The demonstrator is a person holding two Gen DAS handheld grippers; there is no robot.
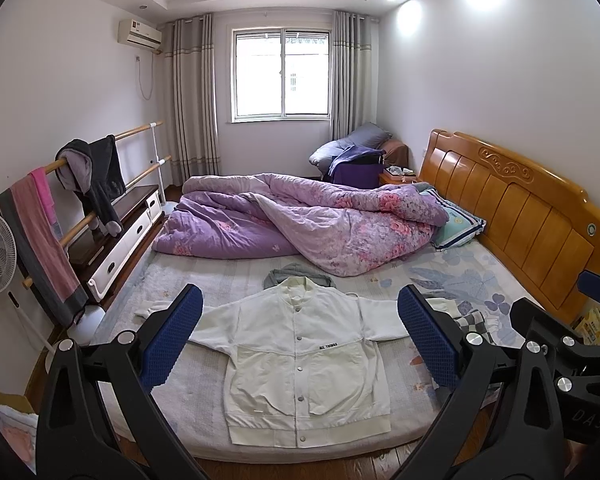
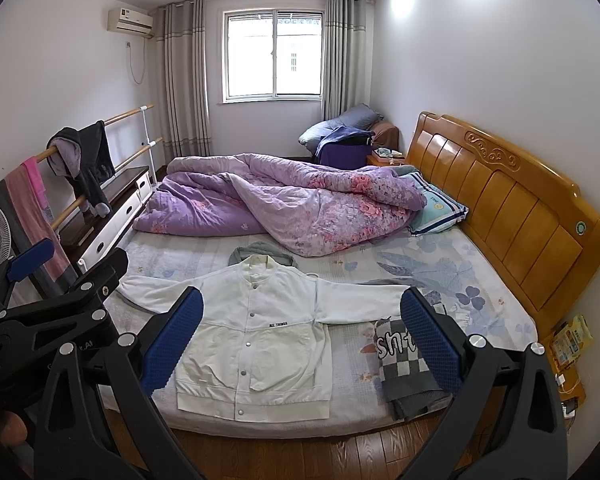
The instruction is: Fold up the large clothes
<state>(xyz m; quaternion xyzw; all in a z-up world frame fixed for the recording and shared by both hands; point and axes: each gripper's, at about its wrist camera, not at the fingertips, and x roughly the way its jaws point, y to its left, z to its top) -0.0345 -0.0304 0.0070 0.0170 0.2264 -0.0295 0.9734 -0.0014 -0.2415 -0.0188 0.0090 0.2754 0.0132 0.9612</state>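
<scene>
Bed [image 1: 204, 276] bearing white jacket [image 1: 300, 344] lower centre; left gripper [image 1: 300, 334], right gripper [image 2: 302, 334] hovering wide open, empty; pinching sleeve cuffs first, folding inward evenly.

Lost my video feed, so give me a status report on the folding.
Left gripper and right gripper open, holding nothing. White jacket flat on bed, snapped shut, sleeves out, unfolded. Checkered knit lies by its sleeve.

White matt cloth snap-button jacket [image 1: 300, 344]; glossy orange varnished wood headboard [image 1: 512, 216]; blue knurled rubbery gripper pads [image 2: 432, 344] looked rough.
</scene>
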